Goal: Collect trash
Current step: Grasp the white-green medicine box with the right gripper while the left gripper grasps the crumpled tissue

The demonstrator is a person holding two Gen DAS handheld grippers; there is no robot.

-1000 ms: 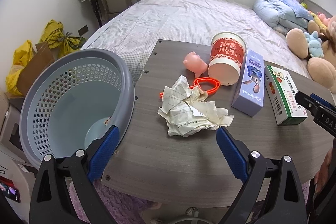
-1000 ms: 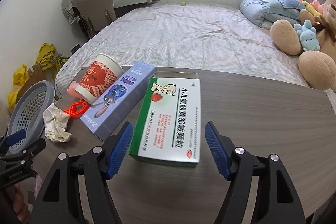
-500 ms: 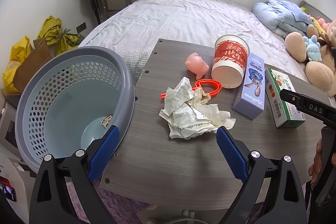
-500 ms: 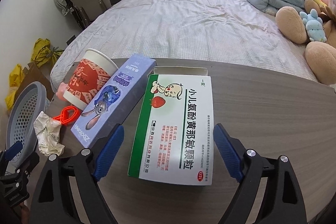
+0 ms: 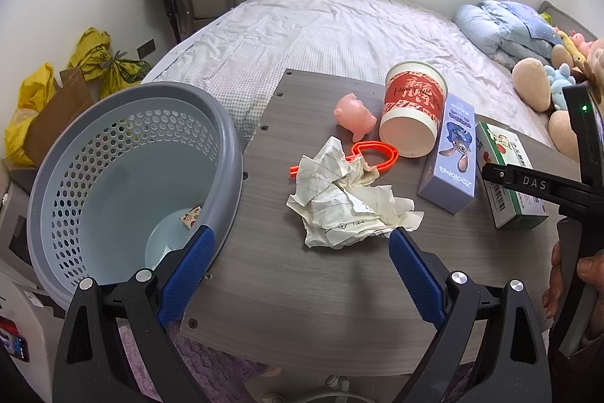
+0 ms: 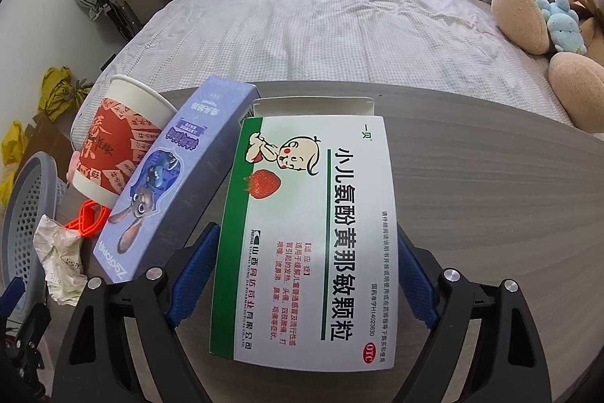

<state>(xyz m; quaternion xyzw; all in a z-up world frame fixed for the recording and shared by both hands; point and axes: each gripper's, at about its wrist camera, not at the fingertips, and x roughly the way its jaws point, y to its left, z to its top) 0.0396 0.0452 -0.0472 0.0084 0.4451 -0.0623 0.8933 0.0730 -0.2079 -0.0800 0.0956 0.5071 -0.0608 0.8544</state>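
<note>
1. Off the desk's left edge, the grey perforated basket [image 5: 124,176] stands with its rim touching the desk [image 5: 324,293]; there is one basket, with a small scrap lying at its bottom.
2. Near the desk's right side lies one green-and-white medicine box [image 6: 313,237], flat, its long axis running from the near edge toward the far edge, straight along the right tool [image 6: 302,274]. The right tool's blue pads stand wide apart, one on each long side of the box, around it but, as far as I can judge, not yet pressing; it holds nothing. The coming move likely turns on this: the box already sits between the pads, so closing across its short width should take it.
3. Just left of that box lies one lavender rabbit carton [image 6: 170,199], parallel to it, close beside it.
4. Toward the far edge, one red paper cup [image 5: 411,112] lies tipped, leaning against the carton.
5. Toward the near left corner lies one crumpled paper wad [image 5: 347,206], directly ahead of the left tool [image 5: 298,267], which is the nearer one to it and to the basket. That tool is wide open and empty, hovering short of the wad.
6. Beyond the wad lie one orange plastic loop [image 5: 377,153], partly under the paper, and one pink pig toy [image 5: 353,116].
</note>
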